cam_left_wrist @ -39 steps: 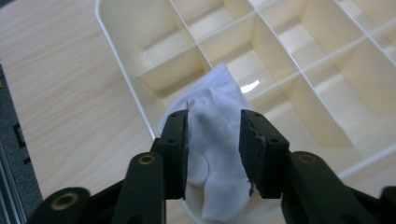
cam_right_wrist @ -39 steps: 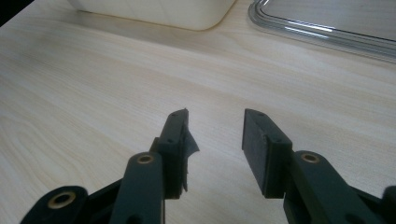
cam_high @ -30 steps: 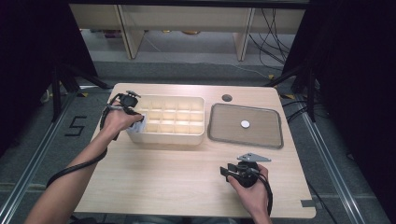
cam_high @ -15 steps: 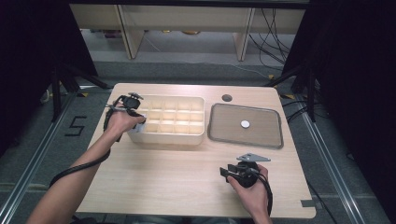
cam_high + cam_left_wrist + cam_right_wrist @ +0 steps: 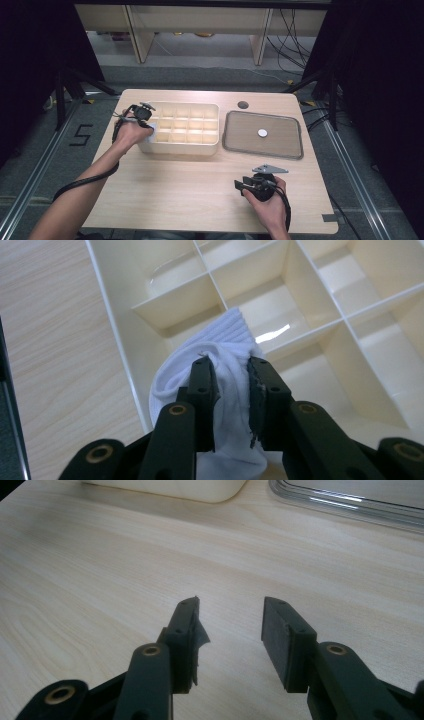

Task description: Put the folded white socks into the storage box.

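1. A pale wooden tabletop [image 5: 200, 170] carries a cream organizer [image 5: 182, 130] at left-centre and a grey tray [image 5: 290, 150] just to its right; both sit where they sat a second ago.
2. The organizer is split into rows of open cells; in the left gripper view its dividers [image 5: 280, 340] and wall run under the gripper.
3. The tray holds one small white disc [image 5: 262, 132] near its middle, unmoved.
4. The left gripper [image 5: 230, 370], at the organizer's left end [image 5: 142, 117], is clamped narrow on a white sock [image 5: 225, 340]. The sock hangs over the organizer's near-left corner cell, partly draped across the wall. Since the earlier frames the hand has shifted slightly along that end.
5. The right gripper [image 5: 230, 625] rests low over bare tabletop near the front edge [image 5: 257, 185], jaws wide apart and holding nothing, as before.
6. A small round hole [image 5: 243, 105] marks the tabletop behind the tray.
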{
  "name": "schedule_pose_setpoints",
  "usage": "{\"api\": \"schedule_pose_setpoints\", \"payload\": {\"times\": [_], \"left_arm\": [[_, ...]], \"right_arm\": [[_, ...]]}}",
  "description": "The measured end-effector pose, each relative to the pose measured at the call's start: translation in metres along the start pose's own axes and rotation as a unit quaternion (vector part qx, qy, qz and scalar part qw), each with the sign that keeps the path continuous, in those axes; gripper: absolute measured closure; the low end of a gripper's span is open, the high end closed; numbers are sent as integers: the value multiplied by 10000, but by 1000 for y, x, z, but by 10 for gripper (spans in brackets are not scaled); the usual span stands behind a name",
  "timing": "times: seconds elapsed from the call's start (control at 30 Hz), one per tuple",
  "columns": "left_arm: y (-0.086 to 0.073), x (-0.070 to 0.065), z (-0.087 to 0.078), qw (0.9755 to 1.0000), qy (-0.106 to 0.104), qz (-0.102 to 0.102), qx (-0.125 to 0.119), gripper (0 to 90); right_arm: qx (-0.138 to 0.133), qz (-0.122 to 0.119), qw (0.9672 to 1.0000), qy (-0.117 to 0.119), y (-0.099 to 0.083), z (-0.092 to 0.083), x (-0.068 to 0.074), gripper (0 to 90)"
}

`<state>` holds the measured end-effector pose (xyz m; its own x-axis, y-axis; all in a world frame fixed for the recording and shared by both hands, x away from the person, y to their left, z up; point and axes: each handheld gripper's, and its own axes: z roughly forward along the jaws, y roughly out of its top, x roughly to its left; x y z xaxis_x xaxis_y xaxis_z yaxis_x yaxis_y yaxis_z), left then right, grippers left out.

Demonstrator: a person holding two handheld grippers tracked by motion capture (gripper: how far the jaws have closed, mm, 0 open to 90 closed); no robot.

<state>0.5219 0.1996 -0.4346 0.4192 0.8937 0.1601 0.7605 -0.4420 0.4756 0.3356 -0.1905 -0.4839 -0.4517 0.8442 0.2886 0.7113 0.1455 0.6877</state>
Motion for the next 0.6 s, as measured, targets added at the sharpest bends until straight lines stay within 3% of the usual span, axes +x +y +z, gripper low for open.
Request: {"api": "schedule_pose_setpoints", "payload": {"times": [0.23, 0.27, 0.33, 0.4, 0.6], "left_arm": [[-3, 1, 3, 9999, -101, 8, 119, 758], [-3, 1, 3, 9998, -110, 33, 153, 759], [-4, 0, 5, 9998, -95, 82, 160, 762], [-4, 0, 5, 9997, -70, 142, 206, 767], [-9, 2, 8, 9994, -166, 128, 274, 776]], "right_arm": [[26, 4, 10000, 62, 0, 0, 1, 594], [-21, -161, 9999, 39, 0, 1, -2, 594], [-16, -174, 9998, -55, 1, 0, -2, 594], [-36, -146, 9999, 4, 0, 0, -2, 594], [-26, -164, 9999, -34, 0, -1, -2, 594]]}}
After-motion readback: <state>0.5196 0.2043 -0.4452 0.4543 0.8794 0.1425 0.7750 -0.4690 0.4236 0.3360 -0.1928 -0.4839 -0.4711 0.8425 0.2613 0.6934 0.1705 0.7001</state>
